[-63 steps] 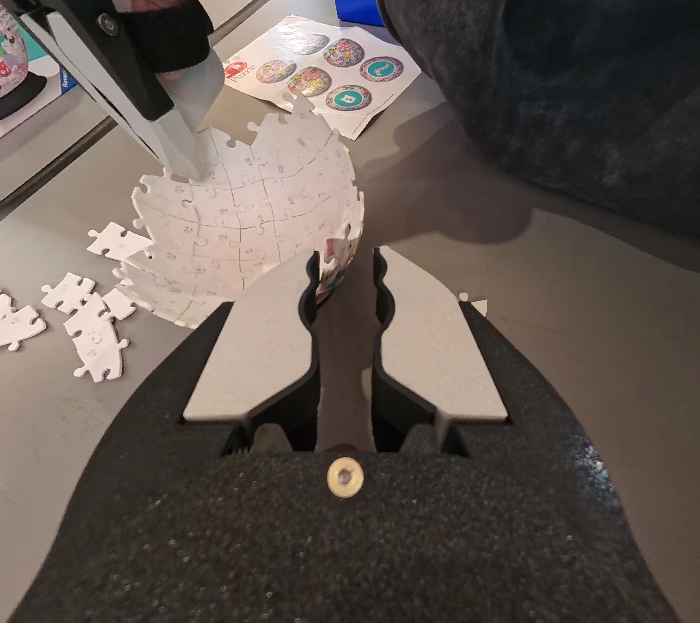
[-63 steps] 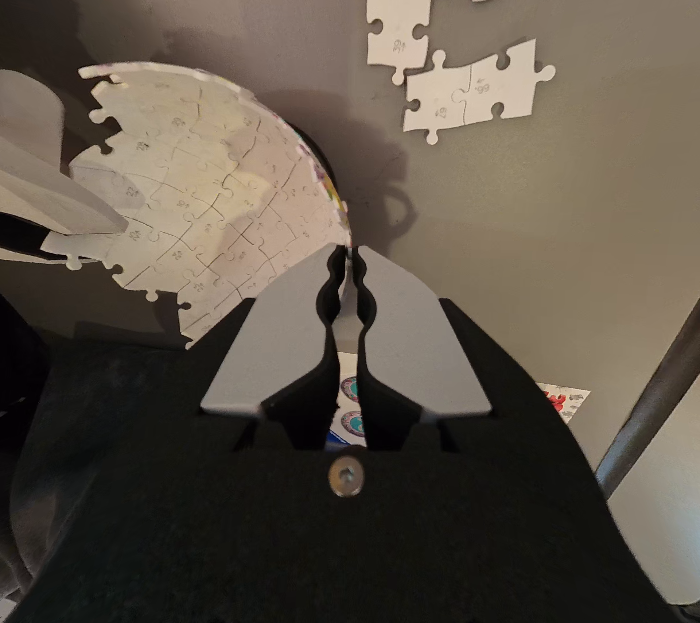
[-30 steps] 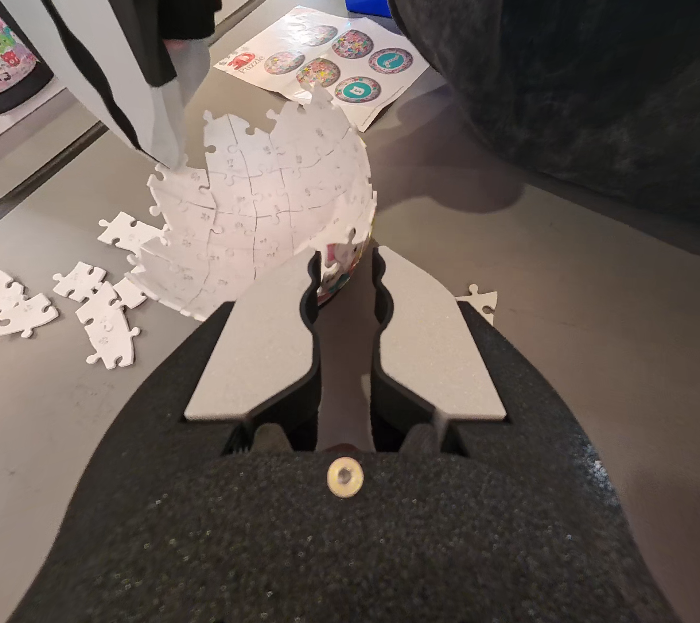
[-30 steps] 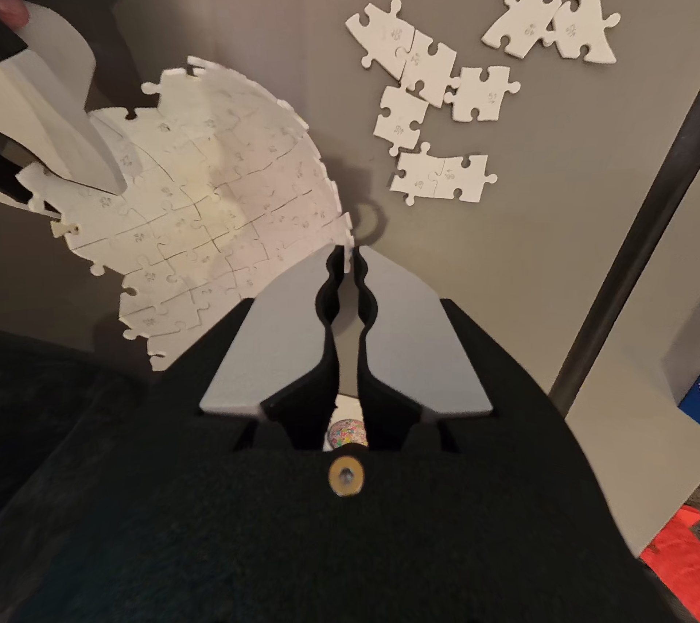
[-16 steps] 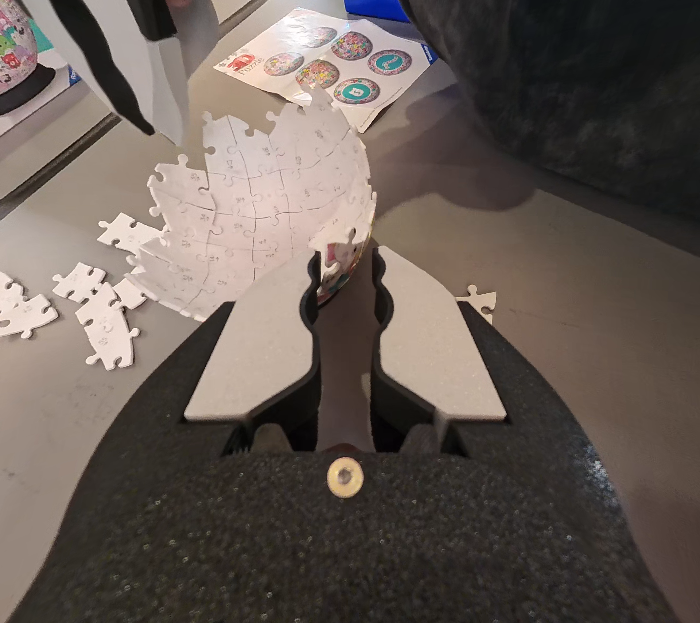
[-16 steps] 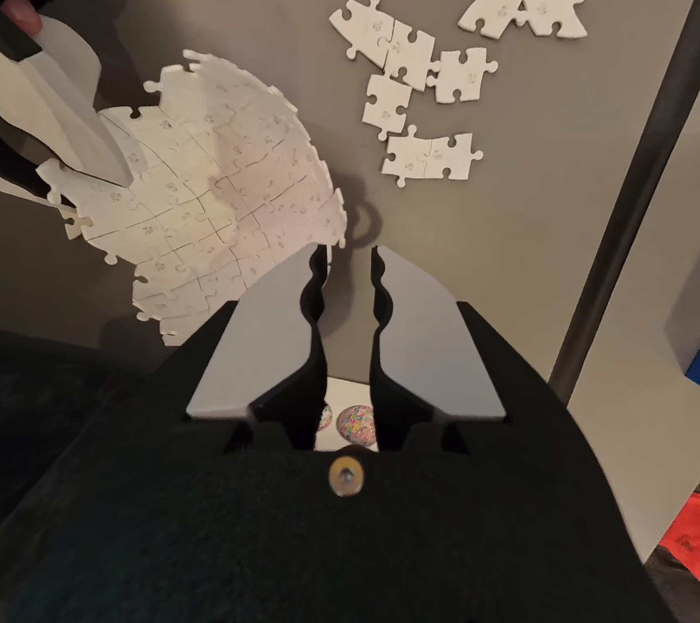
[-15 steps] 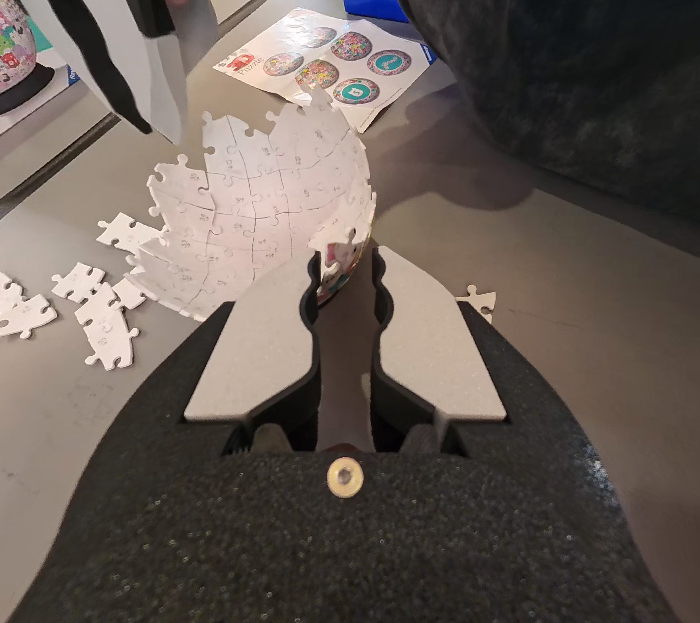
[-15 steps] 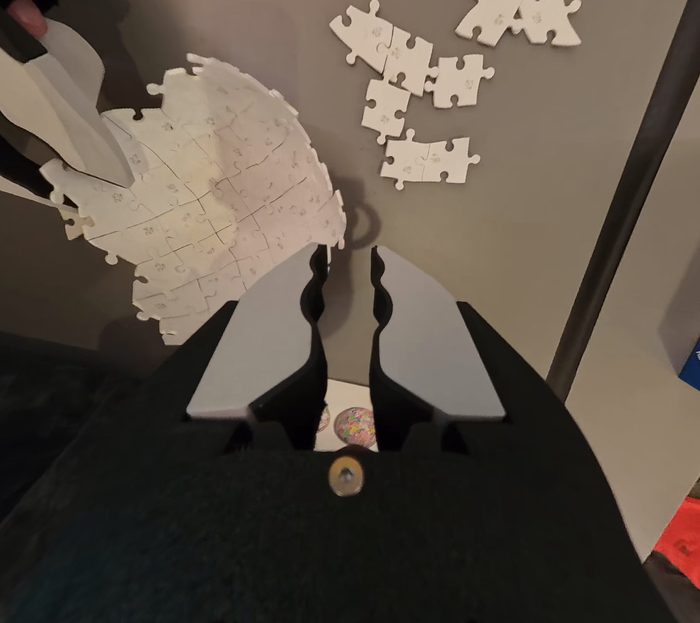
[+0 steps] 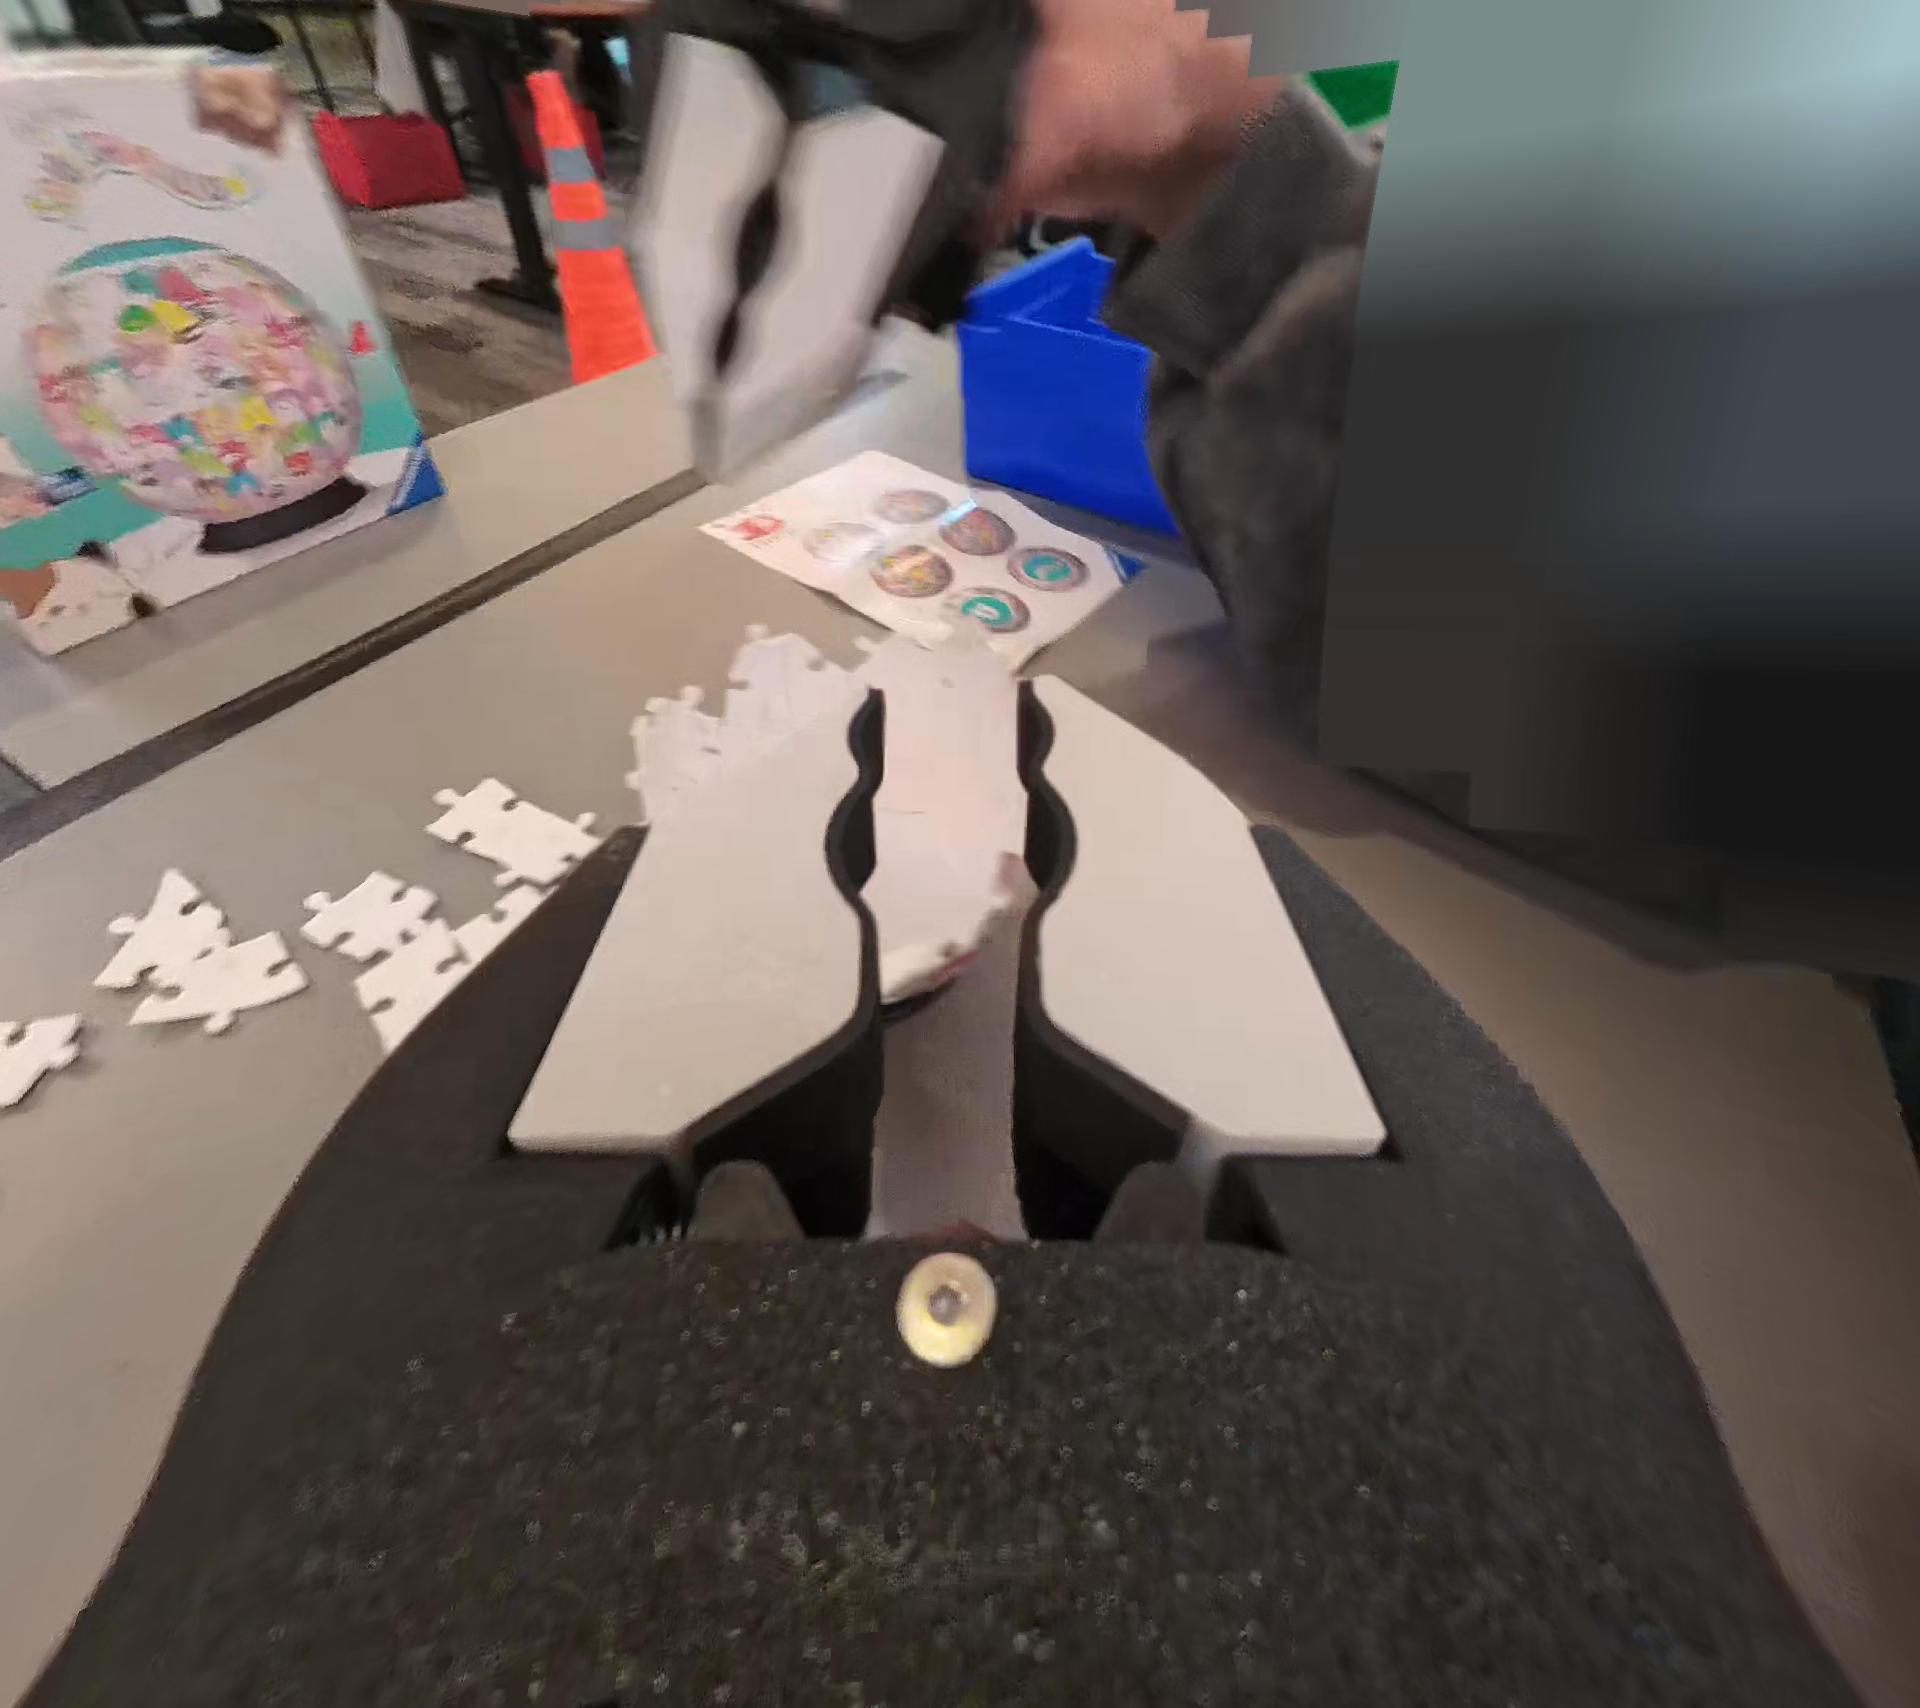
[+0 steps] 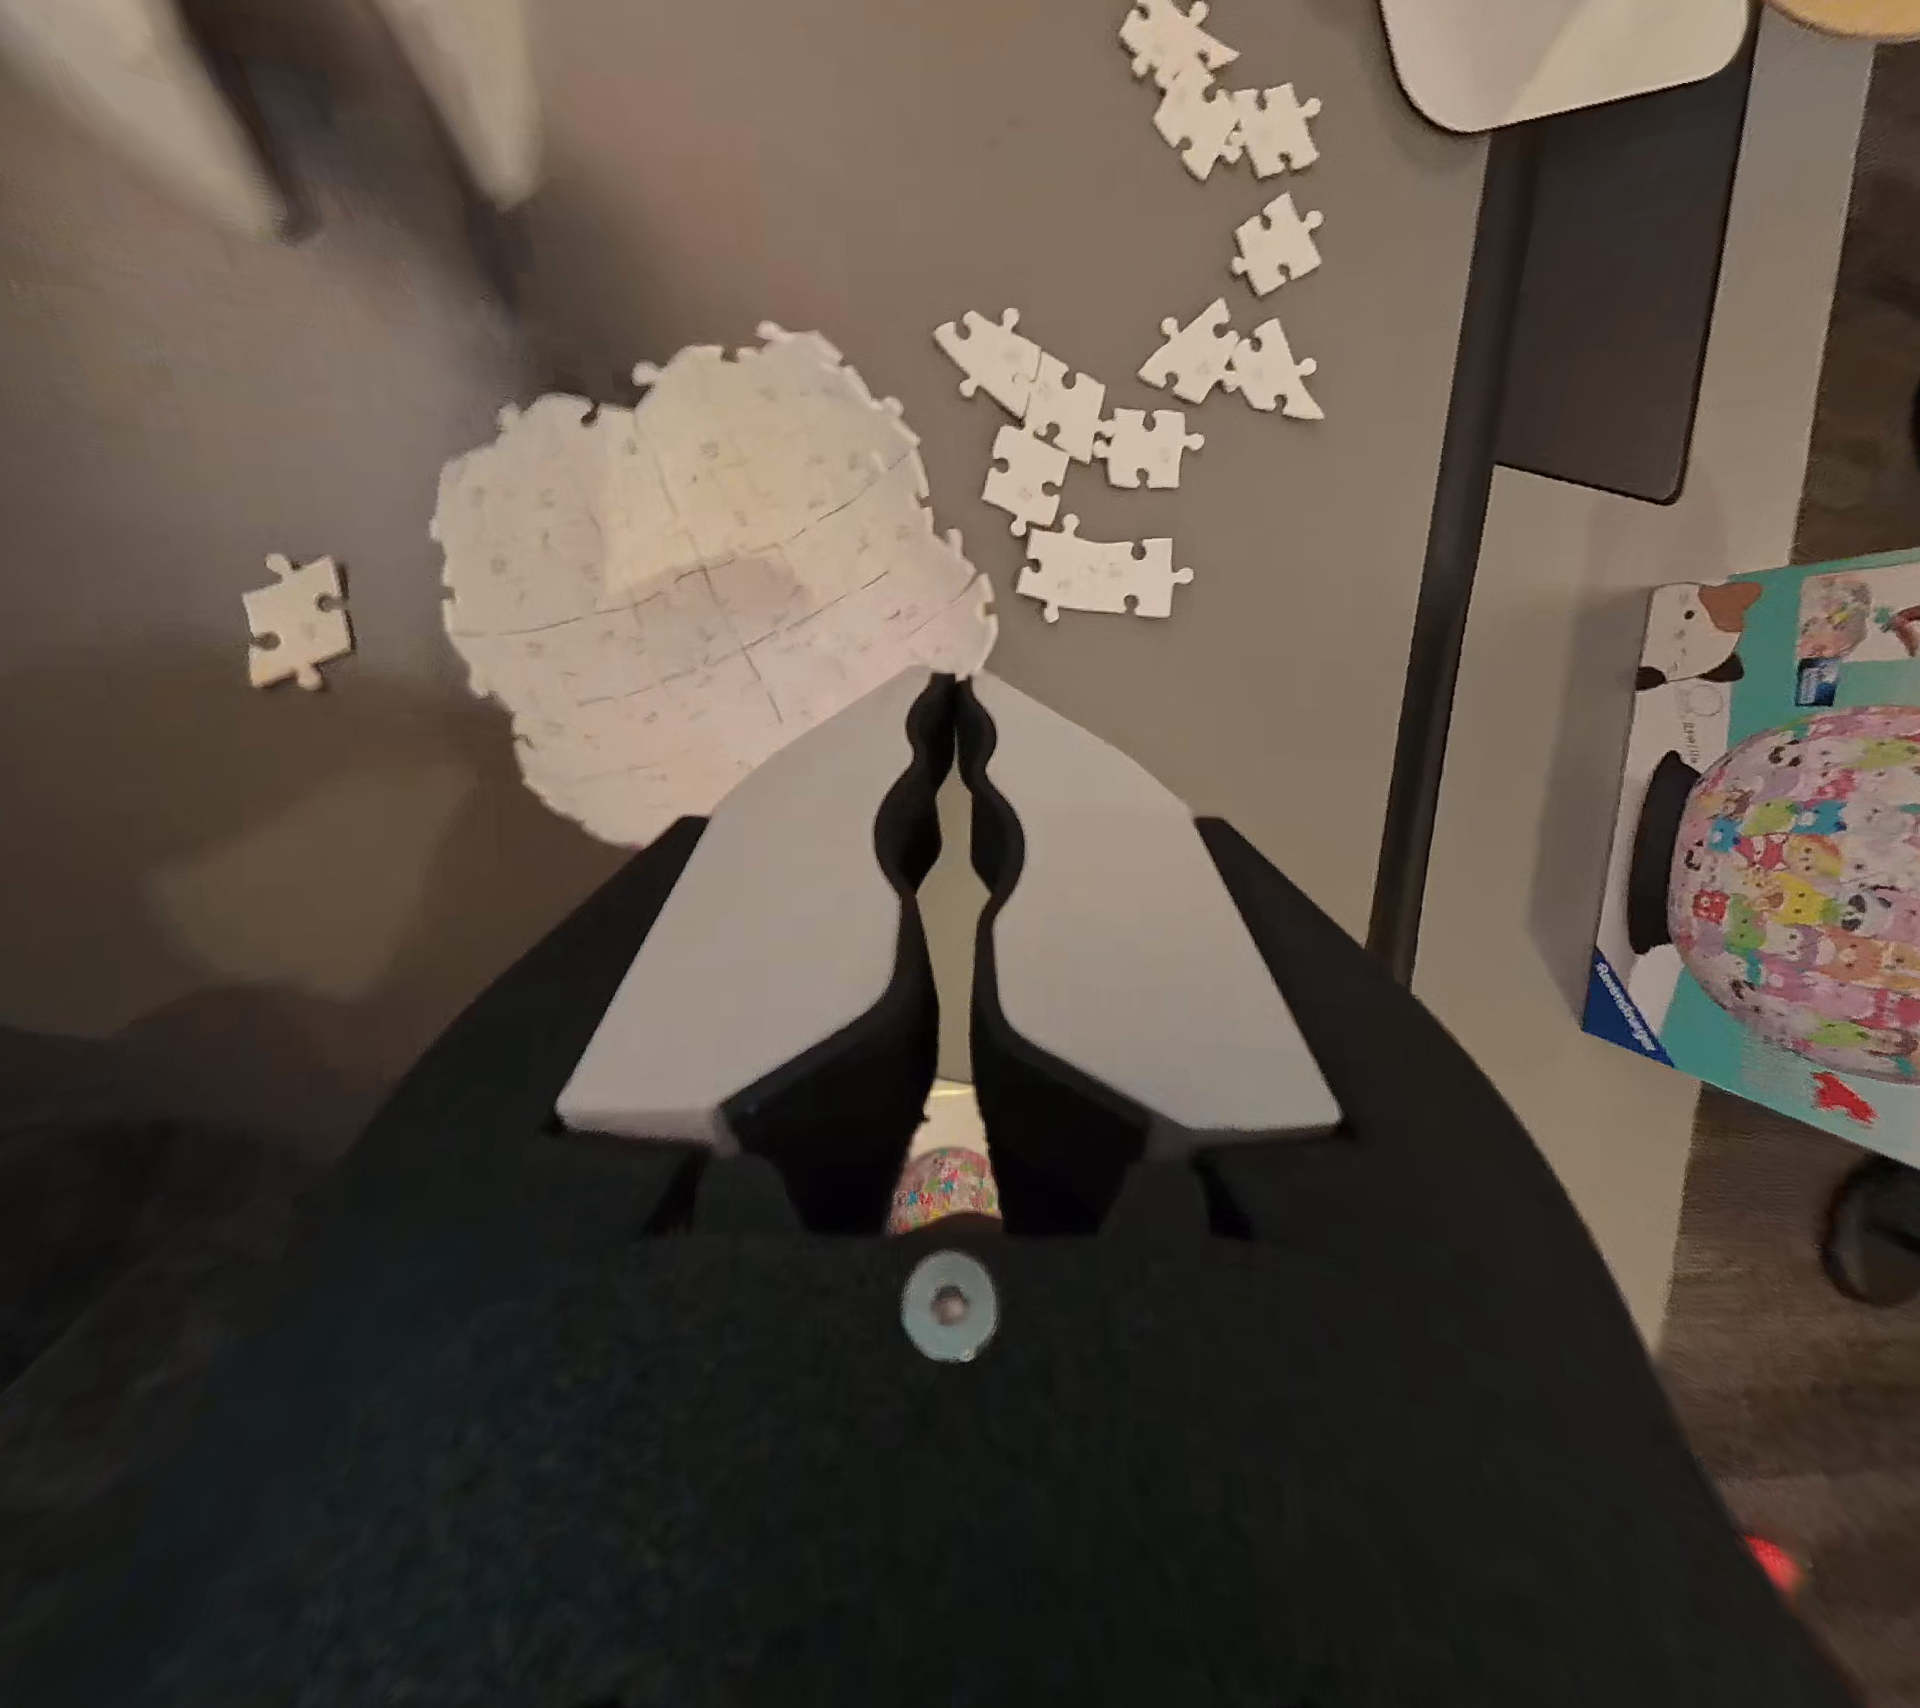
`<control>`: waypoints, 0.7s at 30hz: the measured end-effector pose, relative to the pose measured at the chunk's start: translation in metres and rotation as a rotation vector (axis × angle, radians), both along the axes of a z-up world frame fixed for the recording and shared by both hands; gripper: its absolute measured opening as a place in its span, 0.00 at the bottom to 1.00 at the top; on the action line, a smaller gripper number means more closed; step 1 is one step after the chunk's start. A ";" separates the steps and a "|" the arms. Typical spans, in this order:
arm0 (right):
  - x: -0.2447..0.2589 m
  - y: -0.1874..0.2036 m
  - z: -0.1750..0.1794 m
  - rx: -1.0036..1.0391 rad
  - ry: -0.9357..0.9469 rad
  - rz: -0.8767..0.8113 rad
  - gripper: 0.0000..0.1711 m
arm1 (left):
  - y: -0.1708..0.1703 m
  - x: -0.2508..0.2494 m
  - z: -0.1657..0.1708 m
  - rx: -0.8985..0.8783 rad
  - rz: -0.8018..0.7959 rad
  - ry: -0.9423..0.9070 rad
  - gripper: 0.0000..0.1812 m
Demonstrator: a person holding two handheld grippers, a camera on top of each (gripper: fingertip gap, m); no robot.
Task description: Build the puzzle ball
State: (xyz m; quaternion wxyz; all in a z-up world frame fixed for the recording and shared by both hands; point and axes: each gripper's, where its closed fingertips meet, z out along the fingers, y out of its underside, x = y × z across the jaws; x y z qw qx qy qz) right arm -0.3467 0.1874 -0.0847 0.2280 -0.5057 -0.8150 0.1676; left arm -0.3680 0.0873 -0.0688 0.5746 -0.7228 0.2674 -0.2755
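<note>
The half-built puzzle ball (image 10: 686, 578) is a white shell of joined pieces resting on the grey table (image 10: 727, 100), open side up. In the left wrist view it shows between and beyond my fingers (image 9: 769, 702). My left gripper (image 9: 951, 702) is open and empty, hovering above and just behind the shell; it appears blurred at the top left of the right wrist view (image 10: 395, 204). My right gripper (image 10: 953, 687) is shut and empty, high above the shell's rim. It hangs in the air in the left wrist view (image 9: 743, 432). Several loose white pieces (image 10: 1081, 453) lie beside the shell.
One single piece (image 10: 296, 619) lies on the shell's other side. The puzzle box (image 9: 187, 370) stands on the neighbouring table past a dark gap (image 10: 1455, 515). An instruction sheet (image 9: 935, 557) and a blue box (image 9: 1049, 391) lie beyond the shell. A person's grey sleeve (image 9: 1247, 411) is at the right. There is about 11 cm between the tips of the two grippers.
Both grippers have risen away from the shell, and the left one has tilted up. The right gripper left the rim, opened briefly, and is shut again.
</note>
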 end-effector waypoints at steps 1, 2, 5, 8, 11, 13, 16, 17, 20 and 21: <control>0.003 -0.004 -0.001 0.040 0.001 0.014 0.00 | 0.010 -0.010 0.005 -0.034 0.018 -0.036 0.13; 0.005 -0.010 -0.002 0.074 0.010 0.036 0.00 | 0.022 -0.020 0.009 -0.064 0.037 -0.073 0.12; 0.004 -0.026 -0.007 0.175 0.018 0.077 0.00 | 0.071 -0.049 0.002 -0.174 0.097 -0.058 0.04; 0.000 -0.032 -0.017 0.223 -0.003 0.068 0.00 | 0.112 -0.057 -0.036 -0.327 0.045 0.090 0.00; -0.002 -0.025 -0.029 0.178 -0.003 -0.002 0.00 | 0.125 -0.042 -0.071 -0.466 -0.109 0.088 0.00; -0.002 -0.019 -0.033 0.112 0.006 -0.062 0.00 | 0.129 -0.032 -0.083 -0.474 -0.165 0.076 0.00; -0.004 -0.022 -0.043 0.032 -0.026 -0.074 0.00 | 0.128 -0.024 -0.102 -0.473 -0.232 0.186 0.00; -0.005 -0.023 -0.048 0.050 -0.062 -0.065 0.00 | 0.130 -0.023 -0.104 -0.459 -0.240 0.220 0.00; -0.007 -0.019 -0.066 0.190 -0.189 -0.018 0.00 | 0.141 -0.022 -0.113 -0.449 -0.234 0.312 0.00; -0.008 -0.017 -0.070 0.225 -0.230 -0.003 0.00 | 0.143 -0.021 -0.116 -0.456 -0.247 0.333 0.00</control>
